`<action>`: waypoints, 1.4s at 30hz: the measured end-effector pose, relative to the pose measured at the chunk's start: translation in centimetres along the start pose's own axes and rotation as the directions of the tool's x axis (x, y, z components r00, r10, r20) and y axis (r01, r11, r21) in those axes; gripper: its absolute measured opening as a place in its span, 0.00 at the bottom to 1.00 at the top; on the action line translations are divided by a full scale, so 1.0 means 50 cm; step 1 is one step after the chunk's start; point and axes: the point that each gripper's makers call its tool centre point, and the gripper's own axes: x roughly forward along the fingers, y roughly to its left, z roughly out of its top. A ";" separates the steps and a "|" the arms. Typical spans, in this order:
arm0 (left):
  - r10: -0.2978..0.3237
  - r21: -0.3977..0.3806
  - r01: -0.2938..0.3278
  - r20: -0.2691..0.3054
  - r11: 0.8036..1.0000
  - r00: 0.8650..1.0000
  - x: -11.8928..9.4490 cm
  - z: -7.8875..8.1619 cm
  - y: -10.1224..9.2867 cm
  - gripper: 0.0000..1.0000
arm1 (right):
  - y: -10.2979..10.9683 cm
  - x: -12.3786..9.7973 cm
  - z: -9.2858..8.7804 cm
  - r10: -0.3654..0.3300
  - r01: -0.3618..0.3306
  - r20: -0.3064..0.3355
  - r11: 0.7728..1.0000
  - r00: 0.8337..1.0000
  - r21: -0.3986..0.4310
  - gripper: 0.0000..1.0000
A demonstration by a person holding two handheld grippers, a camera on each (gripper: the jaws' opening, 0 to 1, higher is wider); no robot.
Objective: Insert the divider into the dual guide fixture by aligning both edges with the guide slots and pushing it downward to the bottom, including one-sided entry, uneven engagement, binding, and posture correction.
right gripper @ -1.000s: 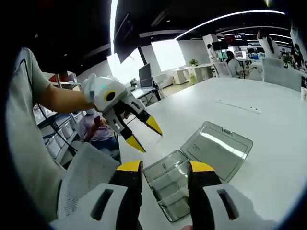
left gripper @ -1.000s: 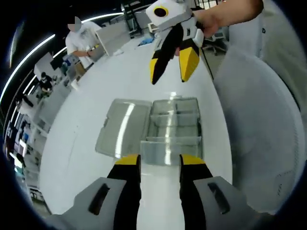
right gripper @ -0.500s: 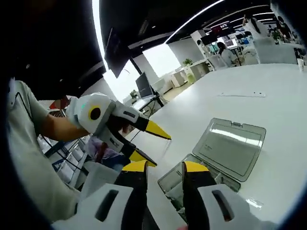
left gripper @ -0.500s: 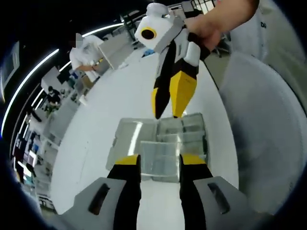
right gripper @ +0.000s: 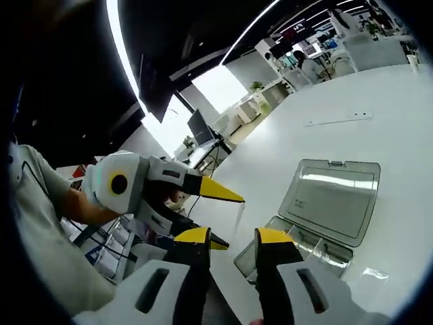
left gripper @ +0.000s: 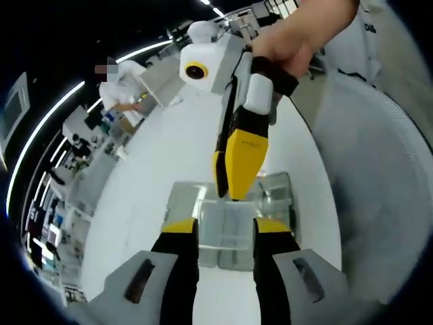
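A clear plastic organiser box [left gripper: 277, 193] lies on the white table [left gripper: 155, 169] with its lid [left gripper: 184, 198] folded open beside it. My left gripper [left gripper: 225, 229] is shut on the clear divider [left gripper: 227, 215], held upright just in front of the box. My right gripper [left gripper: 227, 192] comes down from the top, tips close over the box and the divider. In the right gripper view my right gripper [right gripper: 233, 237] stands open with a narrow gap. There the left gripper [right gripper: 229, 222] grips the divider [right gripper: 238, 214], seen edge-on. The box [right gripper: 318, 249] and lid [right gripper: 331, 200] lie to the right.
A thin flat strip [right gripper: 338, 120] lies farther out on the table [right gripper: 392, 156]. A person's hand [left gripper: 291, 40] holds the right gripper. A person in white [left gripper: 122, 84] stands by desks at the far end. Pale fabric [left gripper: 379, 176] borders the table's right side.
The right gripper has come down and closer to the box, its jaws a little narrower. The left gripper has drawn nearer the box with the divider. Both views have tilted.
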 end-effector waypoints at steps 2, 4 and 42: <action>0.007 0.004 -0.007 0.004 1.000 1.000 0.000 0.004 0.001 0.28 | -0.002 0.002 -0.002 -0.003 0.003 -0.002 1.000 1.000 0.012 0.19; 0.016 0.006 -0.016 0.008 1.000 1.000 0.000 0.008 0.003 0.28 | -0.003 0.003 -0.004 -0.002 0.003 -0.006 1.000 1.000 0.015 0.18; 0.035 0.035 -0.035 0.023 0.999 0.999 0.018 0.037 -0.001 0.28 | -0.013 -0.002 -0.019 0.008 -0.007 -0.024 0.997 1.000 0.073 0.00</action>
